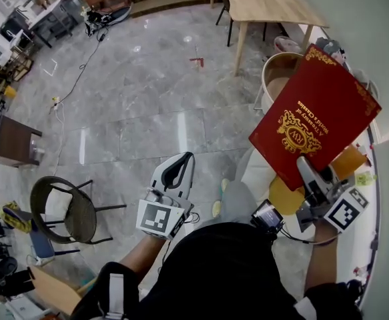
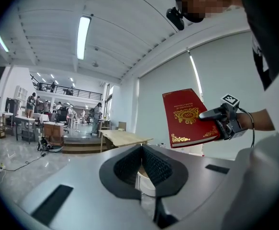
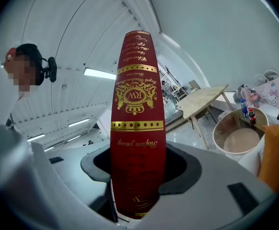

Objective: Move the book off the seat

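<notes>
The right gripper pinches the red book near its spine, the book upright just ahead of its jaws, clear of any seat. The left gripper, jaws pressed together, carries nothing. A firm, level carry should keep the book from swinging.

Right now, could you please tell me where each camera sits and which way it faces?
Head view: on the person's head, facing steeply down at the floor; shows both forearms, the left tongs, the right tongs and the torso.
Left gripper view: on the left tongs, facing across the room toward the table; shows the person's right forearm and chest.
Right gripper view: on the right tongs, facing along the clamped book; shows the person's head and shoulder.
Shared: all three show the book and the table.
</notes>
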`<state>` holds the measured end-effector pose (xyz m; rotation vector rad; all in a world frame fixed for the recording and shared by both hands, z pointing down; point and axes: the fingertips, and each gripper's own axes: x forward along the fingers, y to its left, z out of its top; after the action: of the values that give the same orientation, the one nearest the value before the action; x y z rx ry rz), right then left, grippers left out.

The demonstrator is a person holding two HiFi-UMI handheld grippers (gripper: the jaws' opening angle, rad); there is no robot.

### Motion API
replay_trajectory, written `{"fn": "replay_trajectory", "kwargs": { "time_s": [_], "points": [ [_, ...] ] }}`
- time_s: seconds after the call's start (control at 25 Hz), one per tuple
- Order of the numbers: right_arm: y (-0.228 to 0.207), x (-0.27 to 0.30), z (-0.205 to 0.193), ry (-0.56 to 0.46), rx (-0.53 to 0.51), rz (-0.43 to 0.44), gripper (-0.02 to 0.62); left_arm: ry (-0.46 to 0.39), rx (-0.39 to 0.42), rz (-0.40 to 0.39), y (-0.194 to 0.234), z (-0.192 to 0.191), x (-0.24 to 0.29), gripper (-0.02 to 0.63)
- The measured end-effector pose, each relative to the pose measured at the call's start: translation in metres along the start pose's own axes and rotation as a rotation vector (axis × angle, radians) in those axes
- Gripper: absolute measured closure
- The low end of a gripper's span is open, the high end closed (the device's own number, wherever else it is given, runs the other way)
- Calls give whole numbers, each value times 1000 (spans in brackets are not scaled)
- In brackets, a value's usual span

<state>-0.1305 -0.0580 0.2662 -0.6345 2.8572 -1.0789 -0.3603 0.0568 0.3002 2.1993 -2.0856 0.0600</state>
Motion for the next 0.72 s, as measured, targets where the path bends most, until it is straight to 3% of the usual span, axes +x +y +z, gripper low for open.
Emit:
{"fn": "replay_trajectory", "kwargs": {
  "time_s": [0.32,0.72],
  "points": [
    [-17,20,15,-20,-12,-2,354,-7,21,-9,12,6,27,592],
    [-73,33,59,-115,6,-52,354,0,88,-85,14,20,114,592]
  ]
}}
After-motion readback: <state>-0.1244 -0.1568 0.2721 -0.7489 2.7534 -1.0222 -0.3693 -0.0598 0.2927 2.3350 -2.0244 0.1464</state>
